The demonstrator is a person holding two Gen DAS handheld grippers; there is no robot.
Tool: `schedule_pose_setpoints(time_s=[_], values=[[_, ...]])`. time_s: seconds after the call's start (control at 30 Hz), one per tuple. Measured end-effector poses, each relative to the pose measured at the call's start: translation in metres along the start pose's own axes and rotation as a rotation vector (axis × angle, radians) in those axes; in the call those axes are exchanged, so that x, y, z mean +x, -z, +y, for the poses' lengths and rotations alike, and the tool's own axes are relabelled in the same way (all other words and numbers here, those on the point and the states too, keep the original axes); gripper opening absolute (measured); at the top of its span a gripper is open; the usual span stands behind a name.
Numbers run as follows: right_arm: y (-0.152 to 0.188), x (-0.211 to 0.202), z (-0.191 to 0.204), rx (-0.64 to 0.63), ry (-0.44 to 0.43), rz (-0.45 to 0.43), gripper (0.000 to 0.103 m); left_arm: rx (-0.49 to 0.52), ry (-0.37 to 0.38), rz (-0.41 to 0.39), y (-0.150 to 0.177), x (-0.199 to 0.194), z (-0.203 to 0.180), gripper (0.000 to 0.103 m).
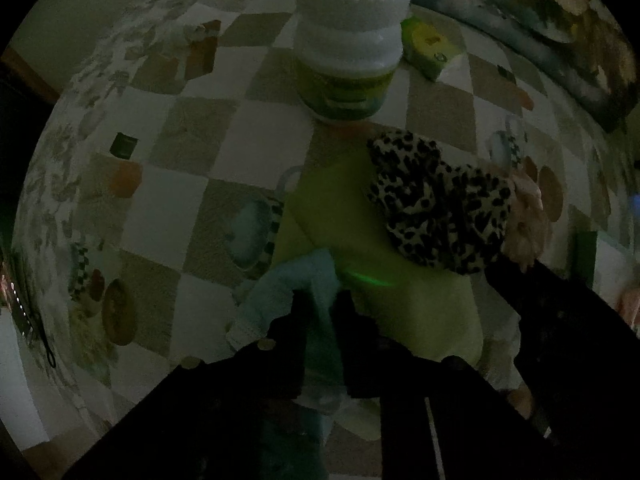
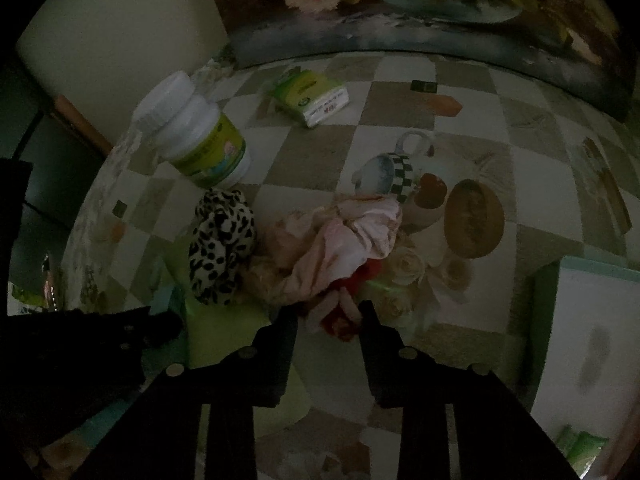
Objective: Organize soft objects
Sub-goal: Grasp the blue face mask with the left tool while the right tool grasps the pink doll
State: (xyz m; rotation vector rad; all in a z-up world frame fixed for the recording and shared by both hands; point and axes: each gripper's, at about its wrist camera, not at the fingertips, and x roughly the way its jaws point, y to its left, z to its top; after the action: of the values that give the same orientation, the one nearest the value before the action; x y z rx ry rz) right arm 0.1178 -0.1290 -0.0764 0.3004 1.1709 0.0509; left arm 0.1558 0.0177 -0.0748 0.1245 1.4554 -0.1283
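Observation:
My left gripper [image 1: 322, 300] is shut on a light blue cloth [image 1: 288, 292], pinched between its fingers, beside a yellow-green cloth [image 1: 360, 232] lying on the checkered tablecloth [image 1: 200, 136]. A leopard-print soft piece [image 1: 436, 200] rests on the green cloth's right side. In the right wrist view my right gripper [image 2: 328, 312] is open, its fingers either side of a pink cloth pile [image 2: 340, 240] with a red bit [image 2: 340, 326] at the tips. The leopard-print piece [image 2: 222, 240] and green cloth [image 2: 216, 328] lie to its left.
A white-lidded jar [image 1: 350, 44] [image 2: 196, 136] stands behind the cloths. A green tissue pack [image 1: 430, 48] [image 2: 310, 94] lies further back. A flower painting [image 2: 400, 8] leans along the far edge. A white box [image 2: 592, 340] is at right.

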Motion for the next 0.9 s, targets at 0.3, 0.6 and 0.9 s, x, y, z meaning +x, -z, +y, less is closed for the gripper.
schedule_pose_setpoints(time_s=[0.3, 0.6, 0.9], values=[[-0.003, 0.001, -0.009, 0.044, 0.025, 0.006, 0.033, -0.045, 0.009, -0.040, -0.004, -0.008, 0.013, 0.007], [-0.001, -0.008, -0.016, 0.060, 0.029, -0.003, 0.032, -0.069, 0.012, -0.096, -0.009, -0.029, 0.019, 0.007], [0.000, -0.022, -0.017, 0.061, 0.031, -0.020, 0.030, -0.094, 0.011, -0.167, -0.010, -0.055, 0.029, 0.007]])
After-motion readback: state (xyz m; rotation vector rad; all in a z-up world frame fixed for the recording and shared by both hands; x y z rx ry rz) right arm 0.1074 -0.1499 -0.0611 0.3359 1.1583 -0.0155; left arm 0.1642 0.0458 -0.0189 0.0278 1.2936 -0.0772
